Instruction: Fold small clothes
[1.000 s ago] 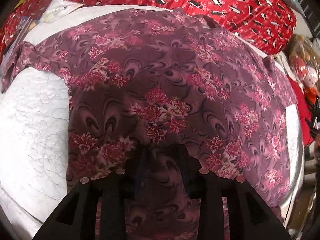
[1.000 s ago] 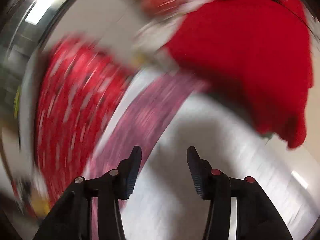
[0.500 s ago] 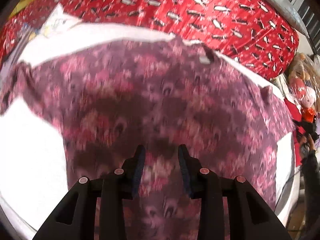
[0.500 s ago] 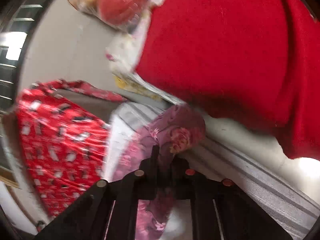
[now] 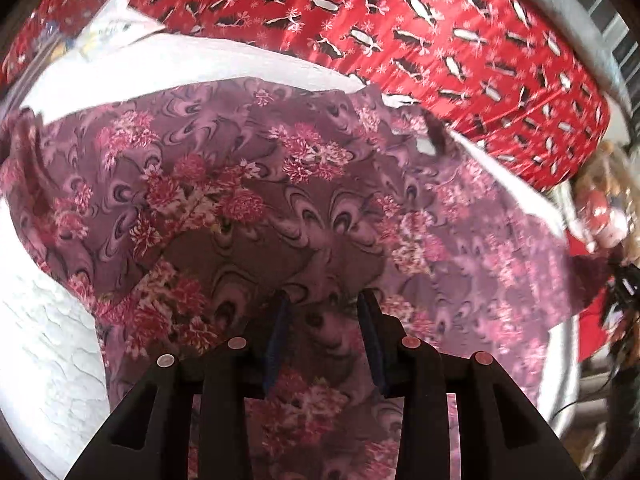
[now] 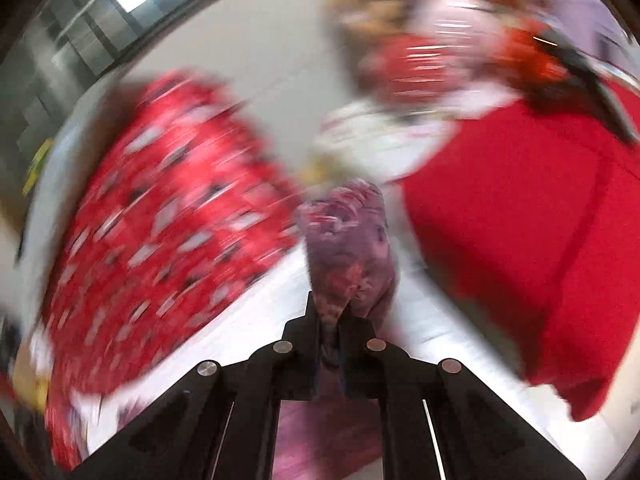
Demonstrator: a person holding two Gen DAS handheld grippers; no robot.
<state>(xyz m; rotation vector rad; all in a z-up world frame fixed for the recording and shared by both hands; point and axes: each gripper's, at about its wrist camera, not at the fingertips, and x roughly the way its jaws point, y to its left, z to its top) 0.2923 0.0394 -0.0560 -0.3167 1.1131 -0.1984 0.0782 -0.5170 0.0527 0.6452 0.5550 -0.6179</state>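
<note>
Floral shirt (image 5: pixel 304 184) spread on white quilt (image 5: pixel 48 340), red penguin-print cover (image 5: pixel 440 32) along far edge, left gripper (image 5: pixel 324 320) parted over shirt, right gripper (image 6: pixel 329 320) clenched on bunched shirt (image 6: pixel 348 248), red cloth (image 6: pixel 520 240) beside, view blurred

Even bright light; heavy motion blur on right wrist; fisheye-bent edges

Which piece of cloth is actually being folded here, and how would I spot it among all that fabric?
Start at the white quilted bed cover. Spread across it lies the purple garment, in front of the shiny red blanket with its black and white print. Unlike the plain red cloth nearby, it carries pink flower clusters on dusky purple swirls.
</note>
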